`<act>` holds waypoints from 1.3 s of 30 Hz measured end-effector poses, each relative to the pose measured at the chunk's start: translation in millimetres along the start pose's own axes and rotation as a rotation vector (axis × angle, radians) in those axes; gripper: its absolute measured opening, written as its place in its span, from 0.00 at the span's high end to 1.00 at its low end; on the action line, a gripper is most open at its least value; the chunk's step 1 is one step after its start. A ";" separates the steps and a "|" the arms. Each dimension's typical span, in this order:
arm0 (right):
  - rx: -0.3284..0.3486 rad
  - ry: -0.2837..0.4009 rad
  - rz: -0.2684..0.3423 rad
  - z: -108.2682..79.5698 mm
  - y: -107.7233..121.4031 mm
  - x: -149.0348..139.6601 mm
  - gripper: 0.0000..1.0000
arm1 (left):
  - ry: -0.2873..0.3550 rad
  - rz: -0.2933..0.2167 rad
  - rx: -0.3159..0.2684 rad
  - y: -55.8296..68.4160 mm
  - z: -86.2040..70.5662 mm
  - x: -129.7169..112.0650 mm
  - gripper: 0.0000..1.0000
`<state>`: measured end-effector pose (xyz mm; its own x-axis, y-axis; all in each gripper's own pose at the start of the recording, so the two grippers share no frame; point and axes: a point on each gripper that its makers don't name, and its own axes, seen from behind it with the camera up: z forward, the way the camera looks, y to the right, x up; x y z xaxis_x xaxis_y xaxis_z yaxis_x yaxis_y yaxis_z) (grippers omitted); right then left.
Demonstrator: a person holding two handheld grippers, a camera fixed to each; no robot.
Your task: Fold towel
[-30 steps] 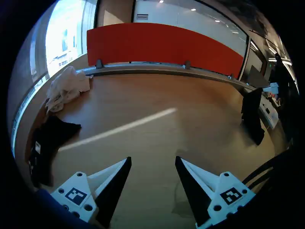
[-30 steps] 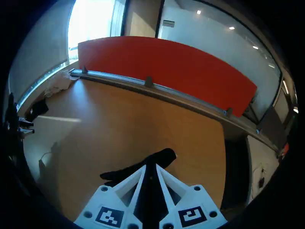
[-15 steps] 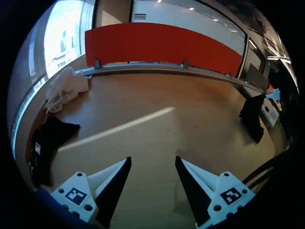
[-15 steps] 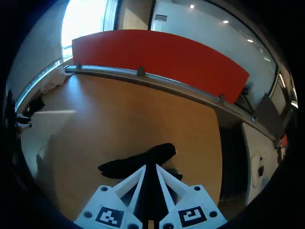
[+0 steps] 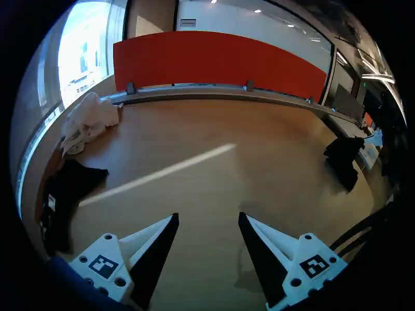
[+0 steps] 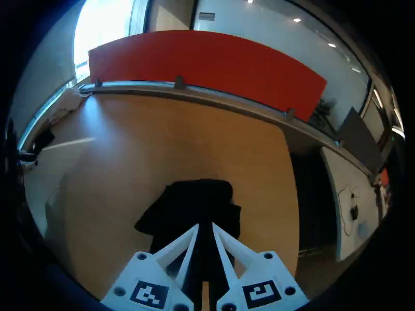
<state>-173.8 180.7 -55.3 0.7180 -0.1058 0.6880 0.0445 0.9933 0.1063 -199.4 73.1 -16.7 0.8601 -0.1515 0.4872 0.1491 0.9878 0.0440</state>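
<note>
A black towel (image 6: 192, 205) hangs bunched from my right gripper (image 6: 205, 228), whose fingers are shut on its top edge above the wooden table (image 6: 155, 140). In the left gripper view the same black towel (image 5: 343, 158) shows as a dark, drooping bundle near the table's right edge. My left gripper (image 5: 207, 217) stands open over the bare wooden table (image 5: 218, 171), nothing between its fingers, well to the left of the towel.
A crumpled white cloth pile (image 5: 87, 120) lies at the far left corner, with another black cloth (image 5: 67, 189) in front of it at the left edge. An orange partition (image 5: 223, 57) on a metal rail closes off the table's far side. The table's right edge (image 6: 293, 207) drops to the floor.
The black towel under my right gripper has gone from a thin strip to a wider hanging bundle, and the right gripper view has swung leftward. The left gripper has hardly moved.
</note>
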 end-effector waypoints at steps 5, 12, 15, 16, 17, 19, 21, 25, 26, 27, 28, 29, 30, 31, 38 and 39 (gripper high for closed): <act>-0.017 -0.018 0.006 2.5 3.8 -16.1 0.97 | -0.001 0.006 -0.001 0.6 -1.8 -1.5 0.15; -0.035 -0.049 0.013 3.6 10.6 -39.2 0.97 | -0.004 0.010 0.001 1.0 -3.4 -3.3 0.15; -0.042 -0.066 0.019 4.6 14.0 -49.8 0.97 | -0.005 0.011 0.001 1.8 -3.7 -3.7 0.15; -0.043 -0.071 0.023 5.2 15.0 -53.2 0.97 | -0.005 0.013 0.001 2.1 -3.7 -3.8 0.15; -0.045 -0.077 0.026 5.8 16.1 -57.1 0.97 | -0.006 0.014 0.002 2.5 -3.6 -3.8 0.15; -0.047 -0.087 0.033 7.3 18.0 -64.0 0.97 | -0.007 0.018 0.002 3.1 -3.6 -4.0 0.15; -0.050 -0.097 0.041 9.3 20.0 -71.3 0.97 | -0.009 0.021 0.003 3.6 -3.5 -4.4 0.15; -0.054 -0.115 0.057 14.1 23.4 -84.5 0.97 | -0.012 0.025 0.006 4.1 -4.3 -5.1 0.15; -0.054 -0.119 0.062 15.6 24.1 -87.8 0.97 | -0.012 0.026 0.007 4.2 -4.5 -5.3 0.15; -0.054 -0.123 0.067 17.0 24.9 -90.7 0.97 | -0.012 0.027 0.007 4.3 -4.8 -5.3 0.15; -0.055 -0.126 0.072 18.4 25.6 -93.5 0.97 | -0.012 0.027 0.008 4.4 -5.1 -5.2 0.15; -0.055 -0.129 0.077 19.9 26.5 -96.6 0.97 | -0.011 0.027 0.009 4.5 -5.4 -5.1 0.15; -0.056 -0.133 0.082 21.3 27.2 -99.4 0.97 | -0.011 0.028 0.010 4.5 -5.8 -5.1 0.15; -0.056 -0.136 0.087 22.8 27.7 -102.0 0.97 | -0.012 0.028 0.011 4.3 -6.2 -5.3 0.15; -0.057 -0.160 0.118 31.9 31.4 -121.2 0.97 | -0.015 0.034 0.019 4.5 -8.7 -6.0 0.15; -0.057 -0.163 0.122 32.8 31.9 -123.7 0.97 | -0.016 0.035 0.020 4.7 -8.9 -5.9 0.15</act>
<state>-284.0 224.0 -113.4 0.5984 0.0138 0.8010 0.0066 0.9997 -0.0222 -199.4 78.3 -27.2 0.8569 -0.1165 0.5022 0.1093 0.9930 0.0439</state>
